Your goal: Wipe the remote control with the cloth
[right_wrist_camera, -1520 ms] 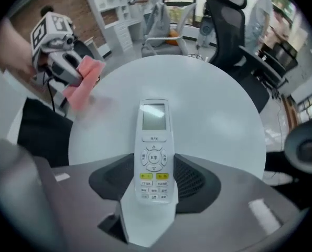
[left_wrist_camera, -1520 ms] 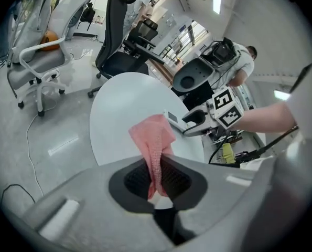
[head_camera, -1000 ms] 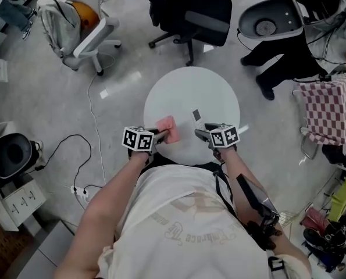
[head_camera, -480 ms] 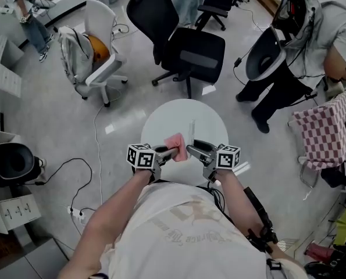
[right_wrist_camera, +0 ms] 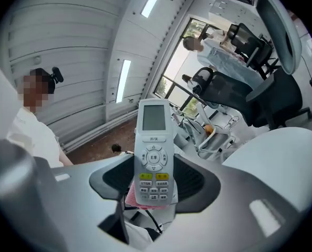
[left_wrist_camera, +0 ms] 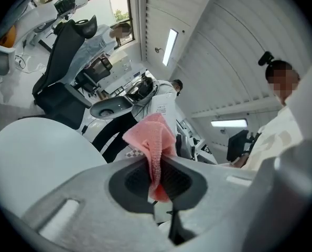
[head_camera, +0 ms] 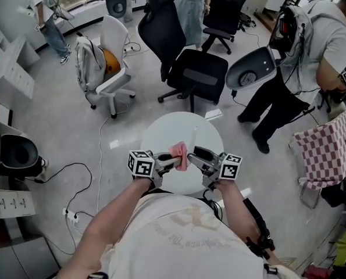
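Because wiping needs one thing steadied against the other, I hold the two in separate hands, both up above the round white table (head_camera: 161, 133). My right gripper (right_wrist_camera: 153, 185) has its jaws spread wide and closed on the lower, keypad end of the remote control (right_wrist_camera: 153, 140). That leaves the screen and upper buttons standing free beyond the pads, where a cloth can get at them. My left gripper (left_wrist_camera: 159, 178) is pinched nearly shut on the pink cloth (left_wrist_camera: 151, 135), gripping a narrow fold so that a loose bunch sticks out ahead of the jaws as a wiping pad. The grippers point toward each other, tips near, and the cloth shows just behind the remote's lower end. I judge the rubbing is about to begin, though I cannot tell whether they already touch.
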A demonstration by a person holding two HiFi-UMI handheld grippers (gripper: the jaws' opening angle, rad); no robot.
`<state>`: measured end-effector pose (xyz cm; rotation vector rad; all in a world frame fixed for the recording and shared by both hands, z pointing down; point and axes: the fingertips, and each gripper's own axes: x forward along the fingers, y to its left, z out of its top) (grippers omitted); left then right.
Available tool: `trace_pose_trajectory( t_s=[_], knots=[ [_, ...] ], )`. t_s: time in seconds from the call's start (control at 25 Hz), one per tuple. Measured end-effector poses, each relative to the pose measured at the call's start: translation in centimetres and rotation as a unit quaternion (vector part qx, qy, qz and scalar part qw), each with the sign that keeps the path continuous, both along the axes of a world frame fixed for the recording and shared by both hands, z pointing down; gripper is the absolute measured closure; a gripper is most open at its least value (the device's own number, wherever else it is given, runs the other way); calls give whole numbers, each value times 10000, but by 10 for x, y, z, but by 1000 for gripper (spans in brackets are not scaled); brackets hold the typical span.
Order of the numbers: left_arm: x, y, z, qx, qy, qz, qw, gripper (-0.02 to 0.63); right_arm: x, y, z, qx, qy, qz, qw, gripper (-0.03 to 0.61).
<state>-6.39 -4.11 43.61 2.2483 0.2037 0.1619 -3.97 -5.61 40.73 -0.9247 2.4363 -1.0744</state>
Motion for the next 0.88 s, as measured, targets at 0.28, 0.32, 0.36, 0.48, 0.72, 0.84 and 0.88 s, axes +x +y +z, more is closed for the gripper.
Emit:
trace_pose_trajectory(
  t_s=[0.28,0.32,0.36,0.48,0.72,0.84,0.88],
  knots=[
    [12,20,-12,-84,152,-546,9984,595,-4,50,15,-70,432,-607,9972,336],
    [13,21,-14,-80,178,-604,9980,595,-5,56,17,-65,479,-695,9964,336],
    [13,20,-17,-69,208,-661,9976,595,-7,61,20,-53,524,-784,9955,336],
    [11,12,-29,-30,301,-856,9959,595,-15,72,22,5,634,-1025,9927,336],
    [9,-4,-62,78,542,-1099,9924,595,-23,88,15,272,746,-1342,9878,336],
    [13,-7,-74,24,711,-1028,9922,595,-18,88,17,367,837,-1299,9873,336],
    [15,-7,-75,-43,767,-982,9922,595,-16,88,19,376,851,-1270,9875,336]
  ],
)
